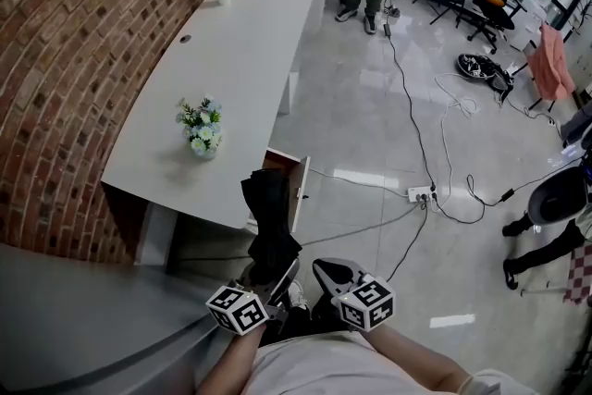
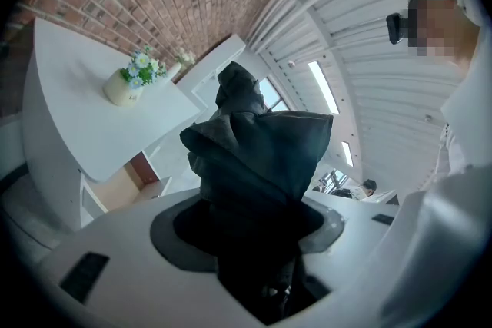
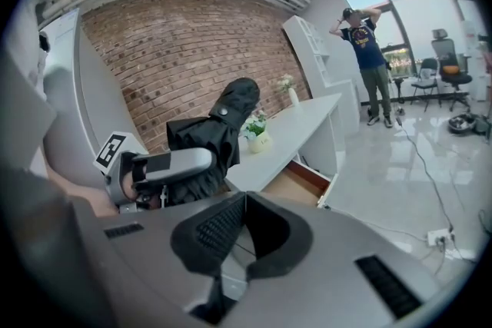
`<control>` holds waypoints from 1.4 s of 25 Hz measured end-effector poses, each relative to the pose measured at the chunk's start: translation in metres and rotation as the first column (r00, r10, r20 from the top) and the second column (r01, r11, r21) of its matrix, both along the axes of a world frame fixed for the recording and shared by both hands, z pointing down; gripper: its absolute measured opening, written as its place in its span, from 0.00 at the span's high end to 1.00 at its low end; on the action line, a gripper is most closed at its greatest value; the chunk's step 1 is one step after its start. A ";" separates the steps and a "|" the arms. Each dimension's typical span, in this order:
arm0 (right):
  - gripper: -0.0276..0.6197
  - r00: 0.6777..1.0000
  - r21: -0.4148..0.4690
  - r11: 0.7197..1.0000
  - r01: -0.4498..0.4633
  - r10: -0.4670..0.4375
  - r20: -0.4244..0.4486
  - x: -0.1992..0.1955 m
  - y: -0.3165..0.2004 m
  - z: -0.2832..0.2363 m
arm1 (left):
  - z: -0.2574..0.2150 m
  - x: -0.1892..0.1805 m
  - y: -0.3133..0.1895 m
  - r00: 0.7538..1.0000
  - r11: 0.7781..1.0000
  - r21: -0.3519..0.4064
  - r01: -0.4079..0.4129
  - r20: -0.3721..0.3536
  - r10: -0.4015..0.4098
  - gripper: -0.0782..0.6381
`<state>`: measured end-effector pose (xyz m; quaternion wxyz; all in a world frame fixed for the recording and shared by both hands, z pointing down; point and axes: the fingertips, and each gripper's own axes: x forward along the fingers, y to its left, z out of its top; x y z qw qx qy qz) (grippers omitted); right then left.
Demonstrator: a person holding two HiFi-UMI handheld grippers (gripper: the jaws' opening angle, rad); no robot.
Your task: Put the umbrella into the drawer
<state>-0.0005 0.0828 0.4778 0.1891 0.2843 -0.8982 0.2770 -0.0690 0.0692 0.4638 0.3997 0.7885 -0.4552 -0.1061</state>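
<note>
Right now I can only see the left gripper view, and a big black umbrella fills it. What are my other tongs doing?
Observer: The right tongs are shut with nothing in them, just right of the left tongs gripping the umbrella.
Operator: Anything lying about that I could trip on?
Observer: Yes, a white power strip with cables lies right of the open drawer.
Operator: Is anybody close?
Observer: No. One person stands far off, past the white desk, hands on head.

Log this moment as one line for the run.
left gripper: shut on umbrella | right gripper: shut, empty | drawer: open under desk | umbrella: not yet in drawer
</note>
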 end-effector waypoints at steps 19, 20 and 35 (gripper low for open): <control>0.93 0.988 0.023 0.988 0.150 -0.150 0.022 0.024 -0.091 -0.018 | -0.017 0.032 -0.053 0.989 0.989 0.007 0.147 -0.013 -0.147 0.55; 0.93 0.987 0.022 0.987 0.159 -0.160 0.021 0.024 -0.094 -0.017 | -0.015 0.034 -0.055 0.988 0.988 0.001 0.154 -0.012 -0.154 0.55; 0.93 0.958 -0.028 0.958 0.286 -0.286 0.020 0.029 -0.123 -0.003 | 0.027 0.049 -0.080 0.965 0.958 -0.132 0.255 -0.019 -0.260 0.55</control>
